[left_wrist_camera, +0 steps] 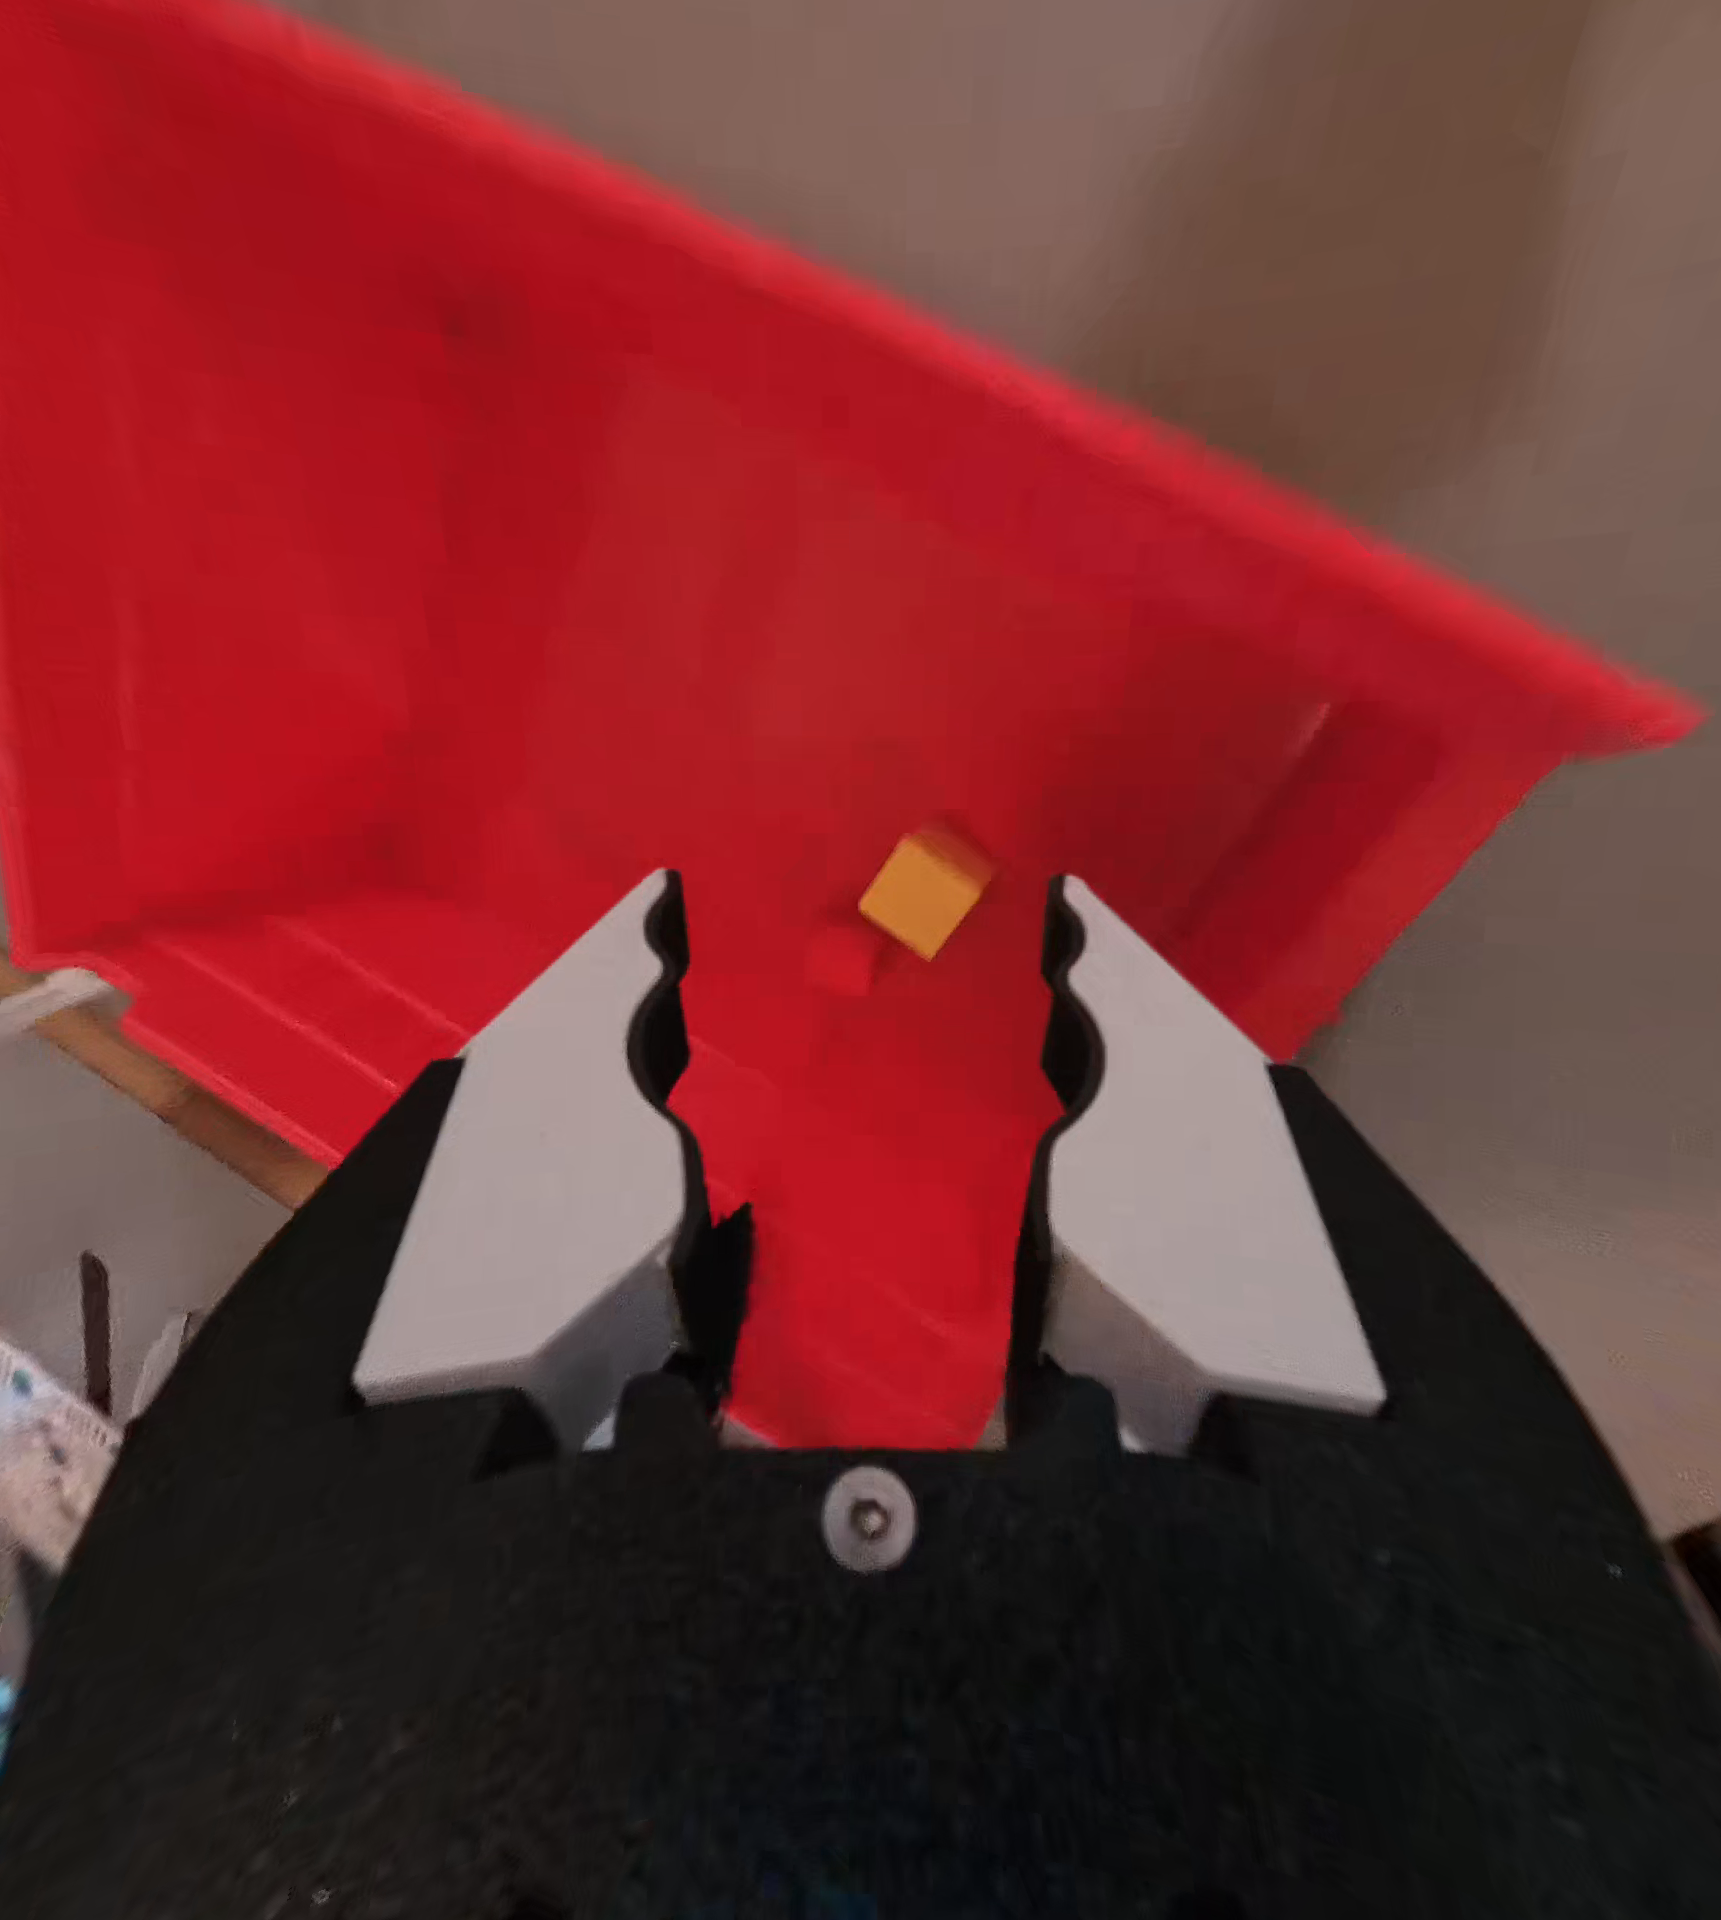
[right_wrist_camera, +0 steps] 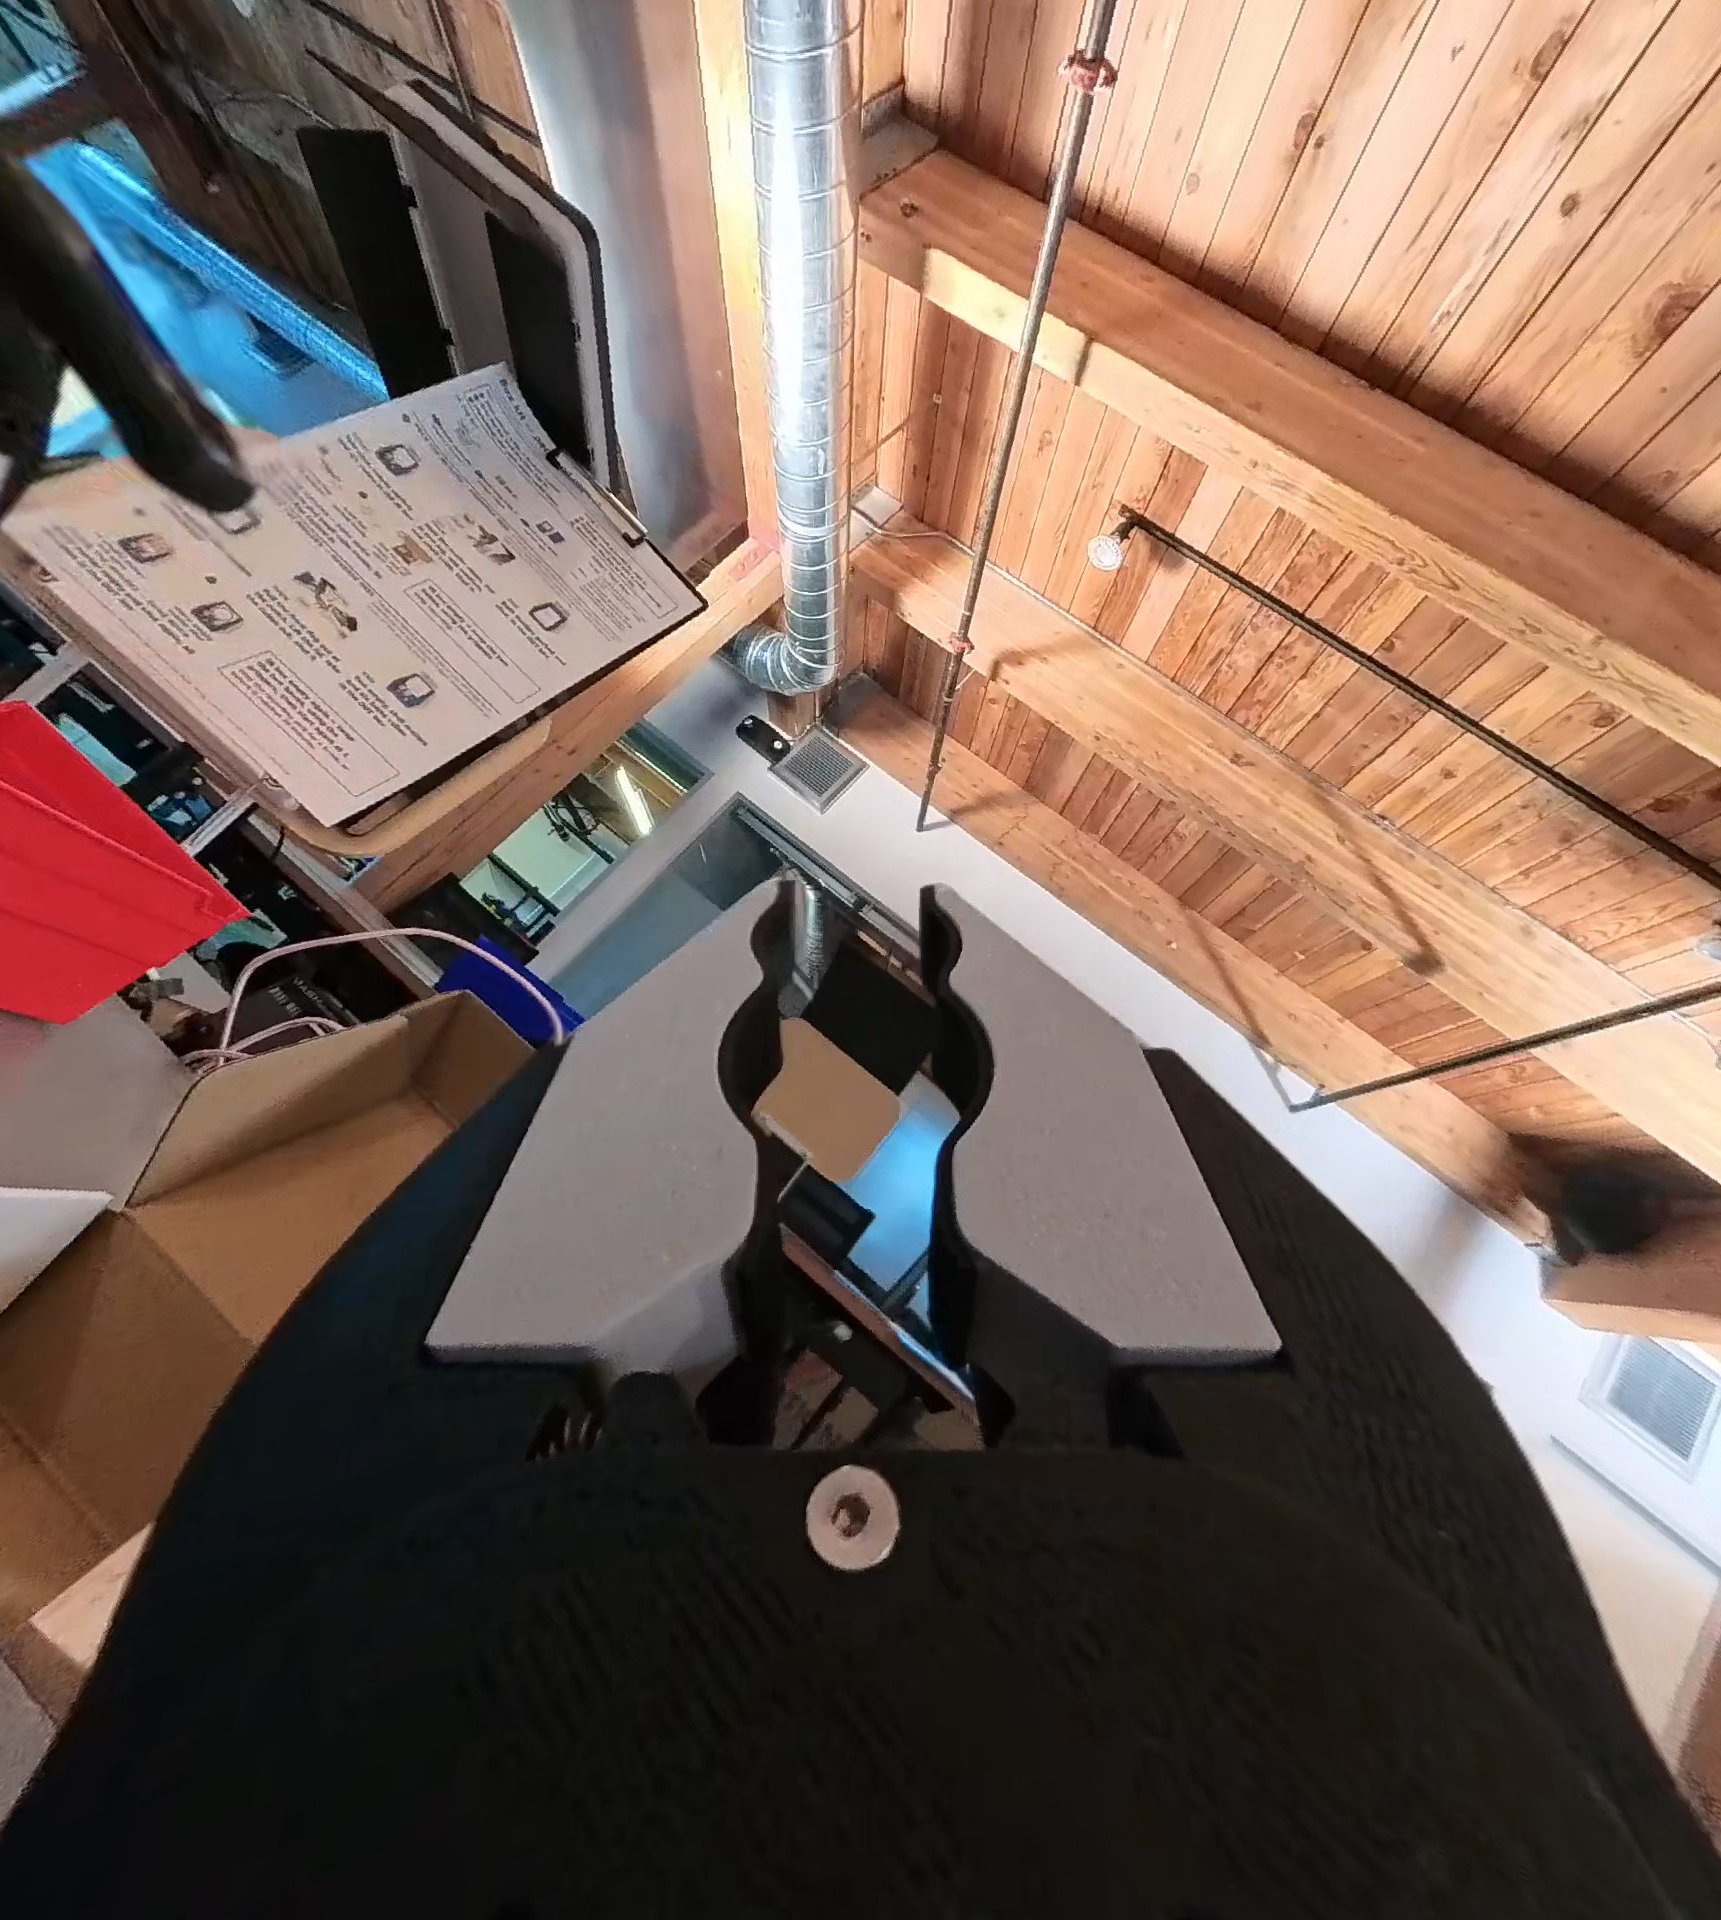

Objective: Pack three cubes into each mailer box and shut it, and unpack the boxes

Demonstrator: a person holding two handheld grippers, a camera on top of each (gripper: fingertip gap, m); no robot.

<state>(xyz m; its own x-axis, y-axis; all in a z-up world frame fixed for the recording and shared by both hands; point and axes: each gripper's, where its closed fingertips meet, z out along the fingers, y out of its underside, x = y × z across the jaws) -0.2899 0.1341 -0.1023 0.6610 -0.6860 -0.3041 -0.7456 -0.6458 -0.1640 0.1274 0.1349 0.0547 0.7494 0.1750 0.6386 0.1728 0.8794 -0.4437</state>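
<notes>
- Small orange cube (left_wrist_camera: 927, 896) and smaller-looking red cube (left_wrist_camera: 840, 964), just beside each other, both seen against the inner face of a large open red mailer box (left_wrist_camera: 482, 582); blurred, so whether resting on it or falling cannot be told.
- Red mailer box tilted, filling most of the left wrist view, with a folded side wall at its right end and a low flap along its lower left edge; a corner of it also in the right wrist view (right_wrist_camera: 25, 862).
- Left gripper (left_wrist_camera: 866, 904): grey fingers with black wavy pads spread wide apart, nothing between them, both cubes beyond the tips and untouched.
- Right gripper (right_wrist_camera: 856, 914): fingers set fairly close with a clear gap between the tips, pointing up toward the ceiling, clamped on nothing; a tan card-like patch (right_wrist_camera: 820, 1101) seen through the gap, whether touched by the pads cannot be told.
- Open brown cardboard box (right_wrist_camera: 212, 1174) low at the left of the right wrist view, a white cable (right_wrist_camera: 357, 940) trailing over its far edge.
- Printed instruction sheet on a clipboard (right_wrist_camera: 368, 592) above that.
- Corrugated silver duct pipe (right_wrist_camera: 804, 343) running along a ceiling of wooden planks and beams (right_wrist_camera: 1355, 364).
- Beige wall (left_wrist_camera: 1458, 312) behind the red box in the left wrist view.
</notes>
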